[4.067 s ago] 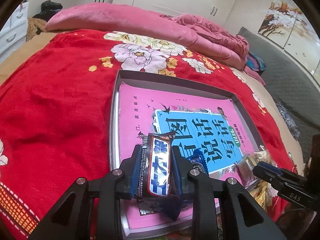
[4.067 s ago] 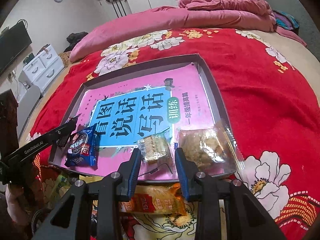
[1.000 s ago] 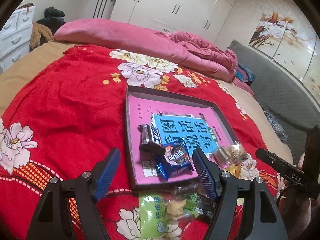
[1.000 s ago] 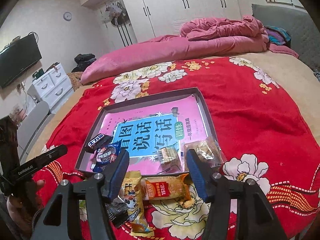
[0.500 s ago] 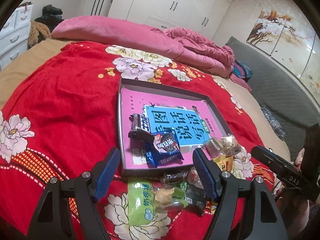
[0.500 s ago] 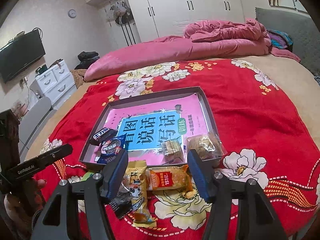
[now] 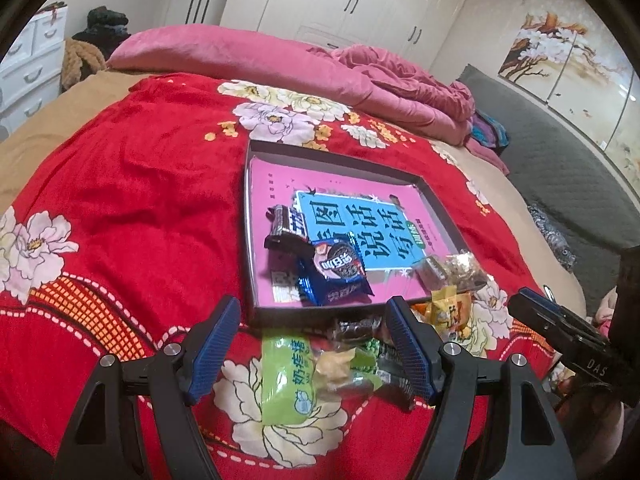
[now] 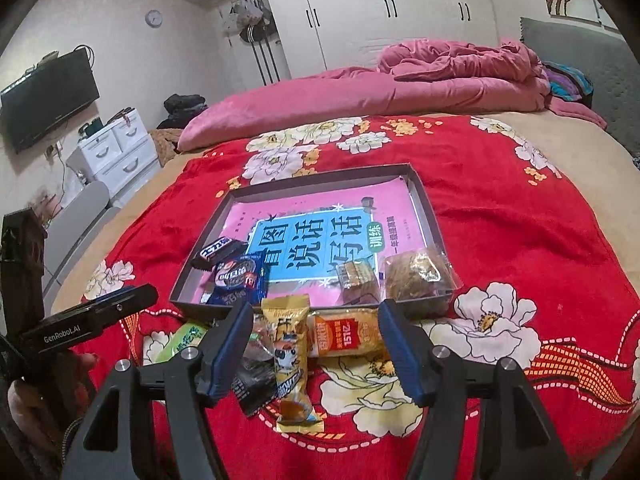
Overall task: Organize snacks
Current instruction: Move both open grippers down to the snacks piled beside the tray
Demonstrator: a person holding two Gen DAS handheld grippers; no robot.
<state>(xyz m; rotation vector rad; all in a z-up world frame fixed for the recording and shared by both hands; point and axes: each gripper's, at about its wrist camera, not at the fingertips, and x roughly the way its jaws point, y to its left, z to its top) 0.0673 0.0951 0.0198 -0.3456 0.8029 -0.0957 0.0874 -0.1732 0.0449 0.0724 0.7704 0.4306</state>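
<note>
Two hand-held claws hover over a bed spread with a red floral blanket (image 7: 132,200), midway through sorting snacks into a shallow grey tray (image 8: 426,216). The left claw (image 7: 314,344) is spread wide and empty above a green candy packet (image 7: 286,380) lying on the blanket just outside the tray's near wall. The right claw (image 8: 316,346) is likewise spread and holds nothing, its blue pads flanking a yellow cartoon-print packet (image 8: 290,354) and an orange packet (image 8: 348,336) beside it.

Four snacks already lie in the tray on a pink-and-blue book cover: a dark chocolate bar (image 7: 286,228) and a blue cookie pack (image 7: 336,272) at the left, a small wafer pack (image 8: 354,274) and a clear bag of brown biscuits (image 8: 414,274) at the right, the bag draped over the tray's near corner.

The loose packets overlap in a heap against the tray wall, with dark wrappers (image 8: 250,384) tucked under the yellow one; how many lie there is hard to tell from either view. A closing claw could well pinch two wrappers at once, or catch only a crimped end and let the packet slip. The soft blanket gives under pressure, so a low approach may snag cloth. Both claws work the same small pile and could collide. A careless drop may nudge the overhanging biscuit bag out.
</note>
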